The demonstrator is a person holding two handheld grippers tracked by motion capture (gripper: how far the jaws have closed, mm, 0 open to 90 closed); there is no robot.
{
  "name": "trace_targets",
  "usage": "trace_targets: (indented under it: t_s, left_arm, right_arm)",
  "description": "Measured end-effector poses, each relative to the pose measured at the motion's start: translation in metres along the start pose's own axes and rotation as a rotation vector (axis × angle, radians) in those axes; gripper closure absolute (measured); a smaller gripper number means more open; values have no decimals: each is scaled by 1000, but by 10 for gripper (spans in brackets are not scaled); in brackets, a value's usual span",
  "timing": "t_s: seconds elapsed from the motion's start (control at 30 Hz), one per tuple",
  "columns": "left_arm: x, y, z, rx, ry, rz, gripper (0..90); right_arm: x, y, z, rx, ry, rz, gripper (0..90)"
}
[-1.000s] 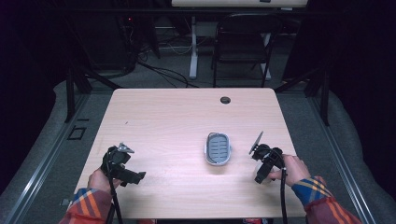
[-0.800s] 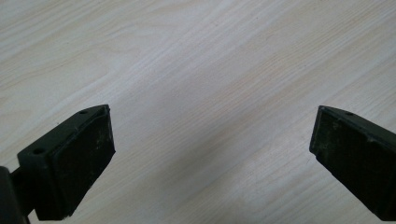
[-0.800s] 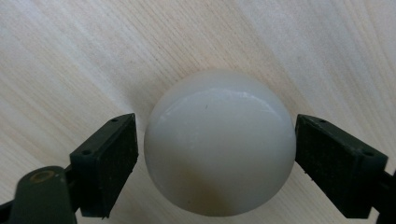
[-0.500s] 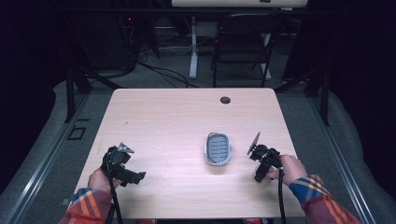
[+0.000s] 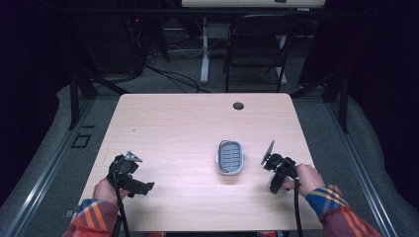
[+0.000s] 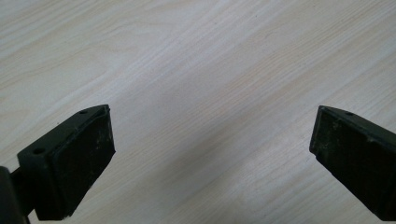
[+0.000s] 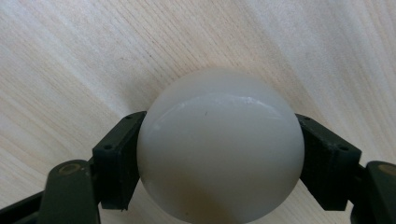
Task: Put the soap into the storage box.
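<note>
Light wood table [image 5: 188, 123] fills the middle of the high view, dark floor and a chair [image 5: 257, 47] behind it at the top of the frame. Right gripper [image 5: 267, 159] sits at lower right of the high view, held by the person's right hand [image 5: 305, 178] with a plaid sleeve below it; cable trails down toward the bottom edge. In the right gripper view the right gripper's jaws have just been closing and now clamp a white ball [image 7: 219, 147], one black pad pressed on each side of it, ball centred low in that frame with the table grain behind. Ball looks smooth, glossy, with a small highlight near its top; from the high view it is hidden by the gripper body. Left gripper [image 5: 132, 157] is at lower left of the high view, in the left hand [image 5: 104, 190], resting over bare table. Left gripper view: jaws stand wide apart, one pad at lower left, the other at lower right of the frame, nothing between them but wood. A grey oval tray [image 5: 230, 157] with a ribbed inside lies on the table just left of the right gripper, apart from it. Small dark round hole [image 5: 238, 105] near the far table edge, upper centre.
</note>
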State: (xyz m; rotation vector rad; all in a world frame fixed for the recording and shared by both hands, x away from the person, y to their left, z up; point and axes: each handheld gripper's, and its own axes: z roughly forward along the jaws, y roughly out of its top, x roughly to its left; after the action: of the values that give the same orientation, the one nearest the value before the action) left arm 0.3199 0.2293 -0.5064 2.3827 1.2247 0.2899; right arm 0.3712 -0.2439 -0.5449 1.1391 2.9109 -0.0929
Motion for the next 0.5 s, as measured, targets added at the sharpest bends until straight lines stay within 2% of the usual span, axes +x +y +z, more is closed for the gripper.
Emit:
trace_targets:
  t_s: [0.17, 0.4, 0.5]
  left_arm:
    - [0, 0, 0, -2, -1, 2, 0]
    - [0, 0, 0, 0, -2, 1, 0]
    - [0, 0, 0, -1, -2, 0, 0]
  right_arm:
    - [0, 0, -3, -4, -19, 3, 243]
    - [-3, -1, -7, -9, -14, -3, 243]
    - [-3, -2, -7, -21, -10, 10, 243]
